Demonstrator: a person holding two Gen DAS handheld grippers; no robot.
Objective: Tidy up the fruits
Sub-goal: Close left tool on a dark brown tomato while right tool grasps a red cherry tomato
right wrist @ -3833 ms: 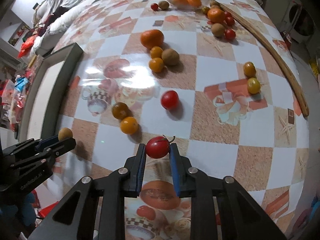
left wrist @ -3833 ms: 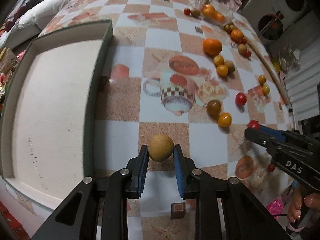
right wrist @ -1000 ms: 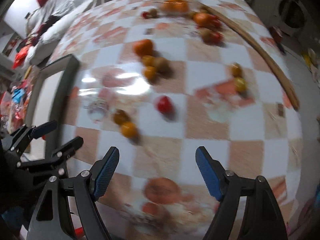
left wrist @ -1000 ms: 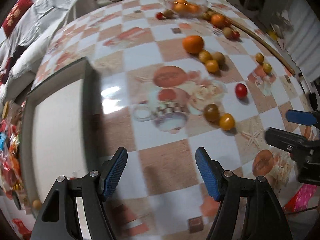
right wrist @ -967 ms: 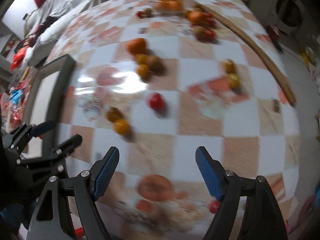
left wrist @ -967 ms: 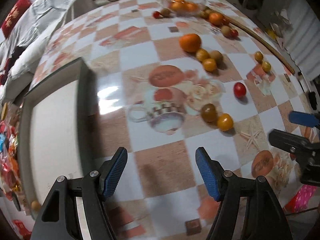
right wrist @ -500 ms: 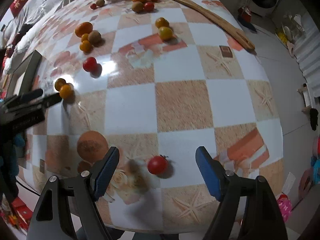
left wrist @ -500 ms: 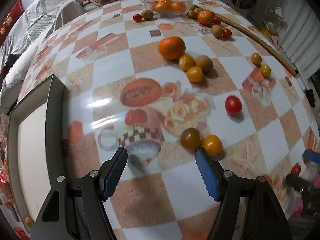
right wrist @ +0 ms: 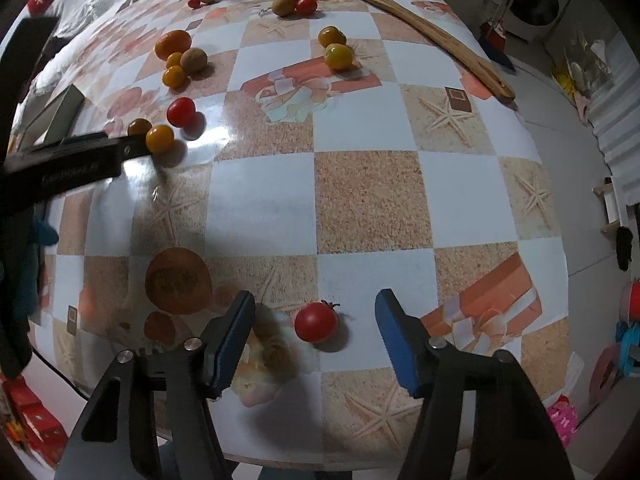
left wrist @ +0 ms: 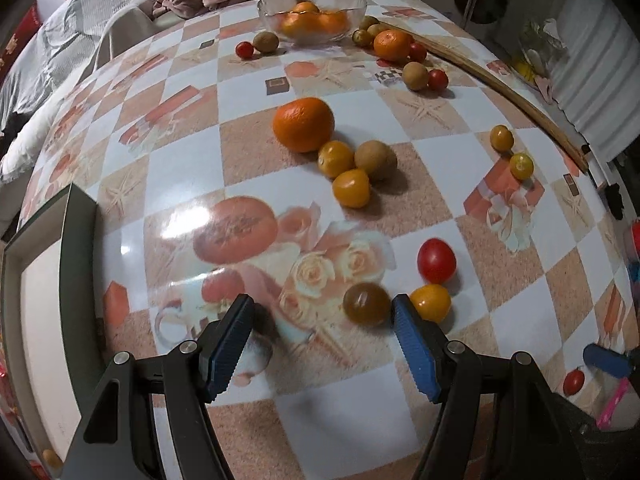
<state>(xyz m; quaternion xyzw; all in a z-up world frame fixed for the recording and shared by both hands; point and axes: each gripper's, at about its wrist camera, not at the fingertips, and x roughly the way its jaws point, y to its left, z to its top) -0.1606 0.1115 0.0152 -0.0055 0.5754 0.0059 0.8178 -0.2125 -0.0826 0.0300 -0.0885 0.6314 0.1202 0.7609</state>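
Observation:
My left gripper point(left wrist: 322, 316) is open and empty, low over the table. A dark brown fruit point(left wrist: 366, 304) lies just inside its right finger, with an orange fruit point(left wrist: 430, 302) and a red tomato point(left wrist: 436, 260) beside it. My right gripper point(right wrist: 314, 322) is open, with a red tomato point(right wrist: 316, 322) on the table between its fingers, untouched. The left gripper also shows in the right wrist view point(right wrist: 76, 160) by the same fruits. A large orange point(left wrist: 303, 124) and small fruits point(left wrist: 352, 168) lie farther back.
A glass bowl point(left wrist: 312, 10) of oranges stands at the far edge, with more fruits around it. A grey-rimmed tray point(left wrist: 44, 320) lies at the left. A wooden stick point(left wrist: 500, 84) lies along the right edge. Two yellow fruits point(left wrist: 512, 152) sit at the right.
Both grippers have let go of their fruits and opened. The left gripper has moved forward to the dark fruit. The right gripper has pulled back, leaving the tomato on the table.

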